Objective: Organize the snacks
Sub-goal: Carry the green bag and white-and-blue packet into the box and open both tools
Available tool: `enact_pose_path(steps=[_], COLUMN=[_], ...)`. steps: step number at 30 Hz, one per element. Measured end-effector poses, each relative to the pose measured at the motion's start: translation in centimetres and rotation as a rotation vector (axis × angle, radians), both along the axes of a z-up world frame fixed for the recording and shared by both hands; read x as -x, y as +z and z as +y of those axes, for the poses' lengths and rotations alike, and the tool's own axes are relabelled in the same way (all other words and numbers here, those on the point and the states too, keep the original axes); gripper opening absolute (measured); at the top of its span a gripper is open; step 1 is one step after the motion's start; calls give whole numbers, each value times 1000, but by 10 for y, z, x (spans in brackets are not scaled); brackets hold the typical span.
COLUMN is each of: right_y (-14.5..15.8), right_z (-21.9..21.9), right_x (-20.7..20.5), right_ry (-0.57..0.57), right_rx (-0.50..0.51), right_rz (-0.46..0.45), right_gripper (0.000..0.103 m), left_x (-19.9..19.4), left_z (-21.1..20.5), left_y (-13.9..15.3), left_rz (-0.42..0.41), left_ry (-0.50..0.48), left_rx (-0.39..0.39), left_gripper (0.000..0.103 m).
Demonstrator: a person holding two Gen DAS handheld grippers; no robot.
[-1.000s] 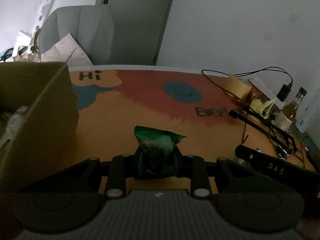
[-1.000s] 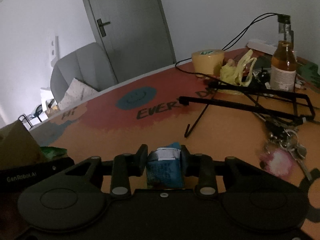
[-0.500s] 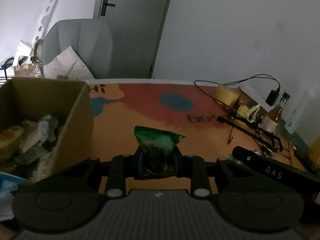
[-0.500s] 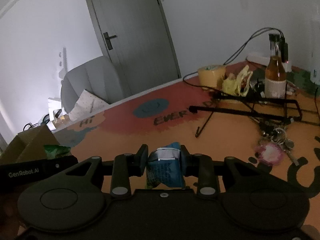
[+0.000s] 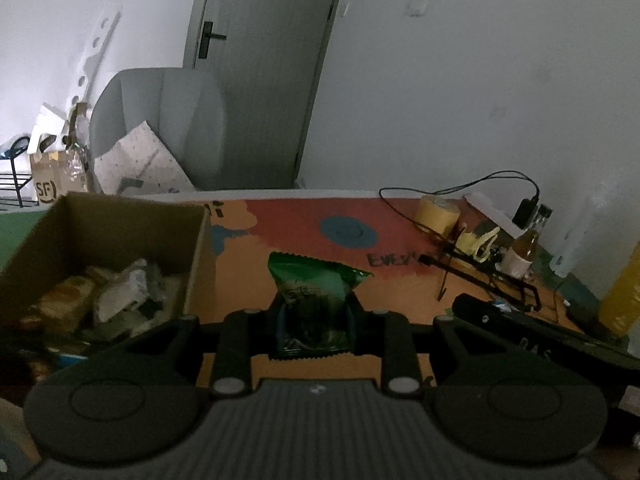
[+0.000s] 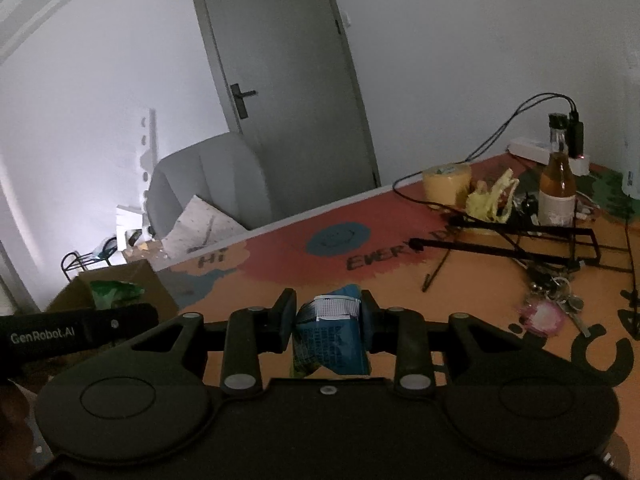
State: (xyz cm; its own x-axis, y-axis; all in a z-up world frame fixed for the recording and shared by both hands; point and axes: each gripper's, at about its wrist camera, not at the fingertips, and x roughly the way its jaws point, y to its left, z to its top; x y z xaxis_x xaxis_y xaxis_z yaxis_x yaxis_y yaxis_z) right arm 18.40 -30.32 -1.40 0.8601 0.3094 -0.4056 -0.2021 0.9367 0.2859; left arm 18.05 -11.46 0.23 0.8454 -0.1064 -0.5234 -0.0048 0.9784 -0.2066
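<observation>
Left gripper [image 5: 314,318] fingers clamp green packet [image 5: 316,300] upright; right gripper [image 6: 328,320] fingers pinch blue packet [image 6: 330,336] upright.

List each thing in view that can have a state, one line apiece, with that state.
left gripper: shut on green packet
green packet: held off the table
right gripper: shut on blue packet
blue packet: held, crumpled
box: open, snacks inside
door: closed
bottle: upright, partly full
tape roll: on the table
</observation>
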Motion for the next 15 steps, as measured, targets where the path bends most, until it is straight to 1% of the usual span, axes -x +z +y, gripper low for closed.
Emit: enact_pose_path(steps=[3,15], right_y=[6,22], right_z=[3,27], right_x=[6,19], right_ry=[8,57], right_rx=[-17,-11], right_rz=[-10,-36], right_gripper=[31,31], left_x=[8,25], left_z=[5,31], left_y=[6,19], left_rz=[-15,-37], left_ry=[2,10], left_rx=[-1,8], left_gripper=[27,27])
